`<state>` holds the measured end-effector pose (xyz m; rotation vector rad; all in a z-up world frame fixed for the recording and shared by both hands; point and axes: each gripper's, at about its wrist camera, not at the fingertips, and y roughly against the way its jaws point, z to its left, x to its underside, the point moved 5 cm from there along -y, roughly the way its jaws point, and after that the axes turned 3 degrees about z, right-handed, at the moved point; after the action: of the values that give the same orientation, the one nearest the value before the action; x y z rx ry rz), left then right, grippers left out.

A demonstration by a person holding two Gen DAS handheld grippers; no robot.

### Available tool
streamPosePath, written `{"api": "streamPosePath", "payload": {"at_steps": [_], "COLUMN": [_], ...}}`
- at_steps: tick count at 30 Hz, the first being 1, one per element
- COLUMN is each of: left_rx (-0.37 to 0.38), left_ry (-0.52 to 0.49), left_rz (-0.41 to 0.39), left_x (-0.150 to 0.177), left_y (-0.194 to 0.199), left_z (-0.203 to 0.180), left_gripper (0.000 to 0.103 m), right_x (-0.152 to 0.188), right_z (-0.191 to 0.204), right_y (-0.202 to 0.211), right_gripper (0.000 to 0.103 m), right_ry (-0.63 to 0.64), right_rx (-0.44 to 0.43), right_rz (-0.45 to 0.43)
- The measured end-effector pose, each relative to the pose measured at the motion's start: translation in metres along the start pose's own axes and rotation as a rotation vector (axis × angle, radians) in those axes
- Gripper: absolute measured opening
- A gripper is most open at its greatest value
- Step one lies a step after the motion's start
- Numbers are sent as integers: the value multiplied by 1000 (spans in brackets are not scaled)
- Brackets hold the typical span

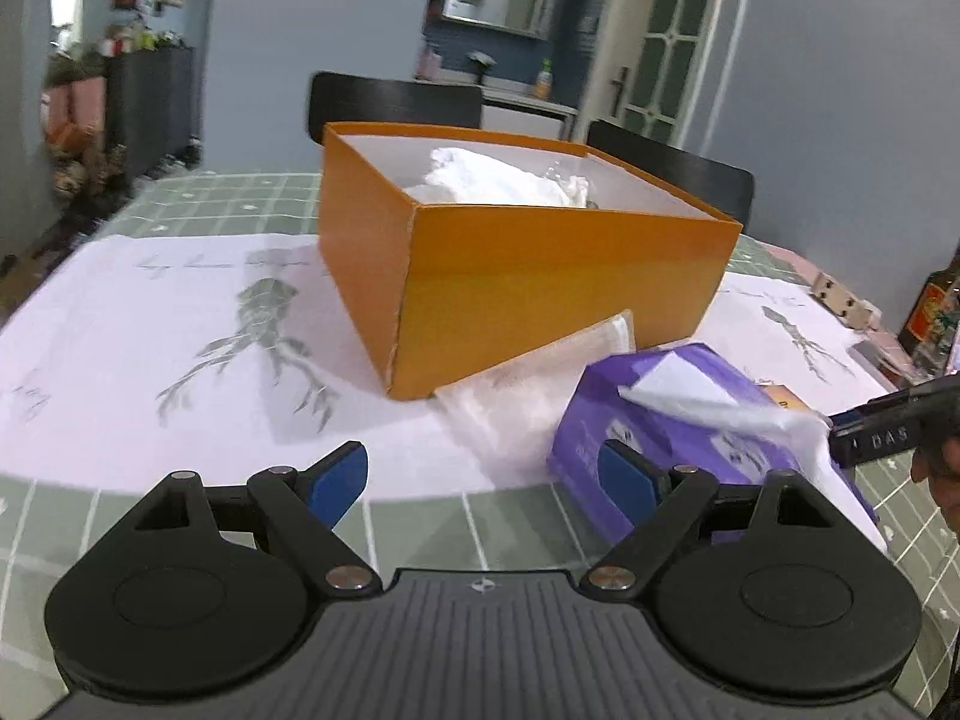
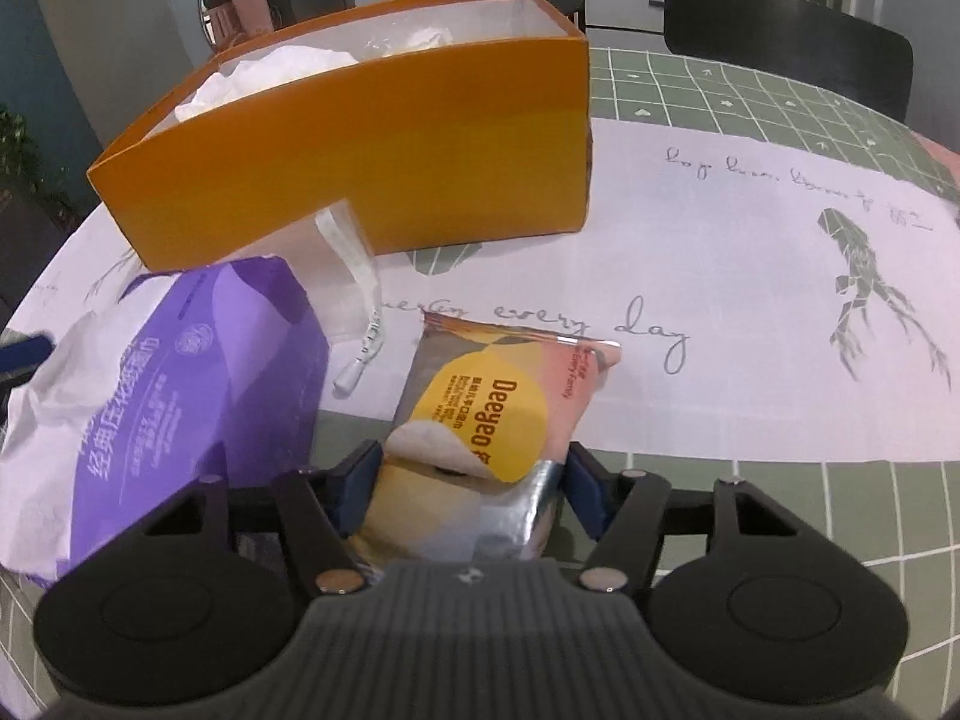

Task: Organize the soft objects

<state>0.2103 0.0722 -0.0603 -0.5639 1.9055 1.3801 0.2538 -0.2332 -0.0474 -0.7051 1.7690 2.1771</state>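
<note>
Beside the orange box (image 2: 360, 150) on the bench (image 2: 780, 480), on its near side, lies a wet-wipe pack (image 2: 498, 420) printed "Deeyeo", and the right tongs (image 2: 474, 492) straddle its near end, blue pads at both edges of the foil; whether they press it yet I cannot tell. Just left of that pack sits a purple tissue pack (image 2: 198, 384) with a white tissue (image 2: 42, 396) sticking out, and a clear zip bag (image 2: 354, 276) leans against the box wall. White crumpled paper (image 1: 498, 177) fills the box. The left tongs (image 1: 483, 483) hang released before the box, nothing between their pads, the tissue pack just beside the right pad.
</note>
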Motion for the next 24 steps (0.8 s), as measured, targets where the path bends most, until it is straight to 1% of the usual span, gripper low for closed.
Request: {"api": "streamPosePath", "payload": {"at_steps": [2,3,4,5,6,7,9,13,16,19,20,21,23,24], "left_rx": [20,21,28,38,42,40,38,38,38,32,33,40,44,44], "left_ry": [-84,-163,-232,-301,-359,-387,-429,-488,-554,-588,-590,-589,-582,-581], "left_rz": [1,14,36,58,82,97,104,86,100,109,114,125,133,134], "left_x": [-2,-1,1,3,5,5,5,-1,-2,-4,-4,-4,-4,-4], "left_y": [-7,-11,-16,-22,-28,-33,-41,-49,-56,-64,-67,-69,-73,-74], "left_z": [-5,-11,-17,-22,-26,-27,-29,-33,-39,-42,-42,-43,-42,-42], "left_gripper": [101,100,95,78,65,63,63,62,61,51,40,26,14,13], "right_x": [0,0,0,0,0,0,-1,0,0,1,1,1,2,2], "right_z": [-4,-6,-7,-10,-11,-13,-14,-14,-15,-15,-16,-16,-16,-16], "right_y": [1,2,1,1,1,1,0,-1,-2,-4,-5,-5,-6,-6], "right_gripper": [63,64,64,64,64,64,64,64,64,64,64,65,65,65], "right_ry": [-2,-5,-9,-14,-21,-26,-30,-29,-27,-28,-29,-31,-29,-26], "right_rx": [-5,-5,-7,-11,-15,-17,-24,-32,-37,-44,-45,-46,-48,-51], "right_rz": [2,2,3,4,5,6,9,11,13,16,16,17,16,16]}}
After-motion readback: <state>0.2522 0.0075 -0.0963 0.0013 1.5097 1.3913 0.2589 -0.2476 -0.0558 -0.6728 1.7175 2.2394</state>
